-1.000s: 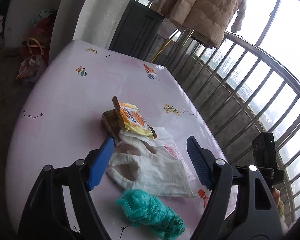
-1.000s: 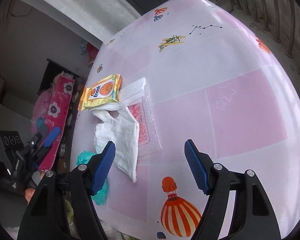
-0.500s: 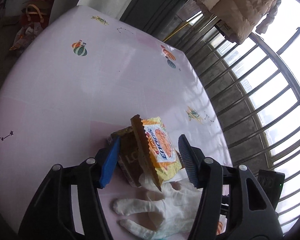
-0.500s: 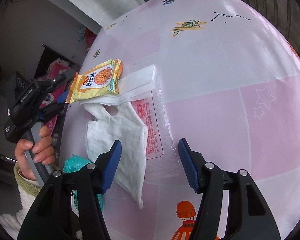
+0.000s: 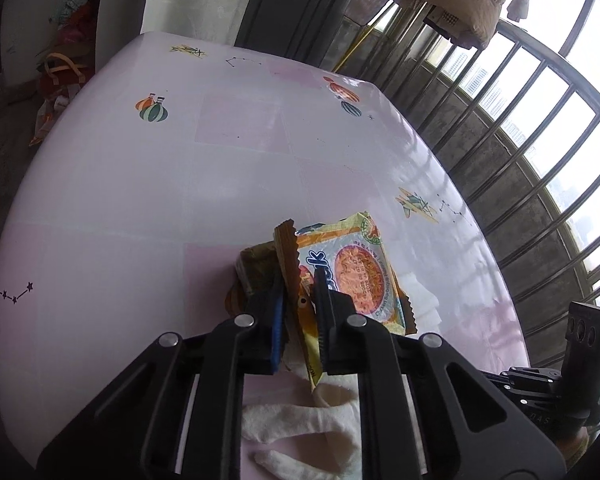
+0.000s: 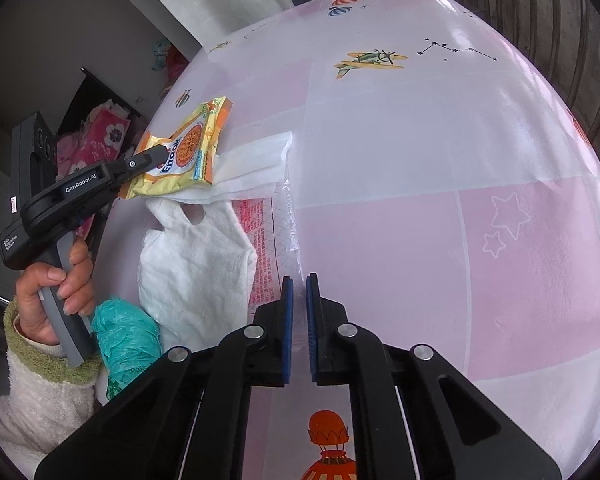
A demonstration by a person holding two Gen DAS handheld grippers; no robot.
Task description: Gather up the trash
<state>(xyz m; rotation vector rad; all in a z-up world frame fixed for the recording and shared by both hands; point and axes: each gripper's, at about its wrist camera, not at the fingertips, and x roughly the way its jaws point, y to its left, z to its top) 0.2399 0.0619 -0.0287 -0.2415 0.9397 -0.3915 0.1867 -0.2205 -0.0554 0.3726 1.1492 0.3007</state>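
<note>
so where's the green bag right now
In the right wrist view, the green bag sits at the table's lower-left edge, beside the white bag.

My left wrist camera looks steeply down, close over the yellow snack packet (image 5: 356, 276), facing the window bars (image 5: 512, 128). My right looks down across the table (image 6: 420, 160). Both share packet and white glove (image 6: 196, 268).
</note>
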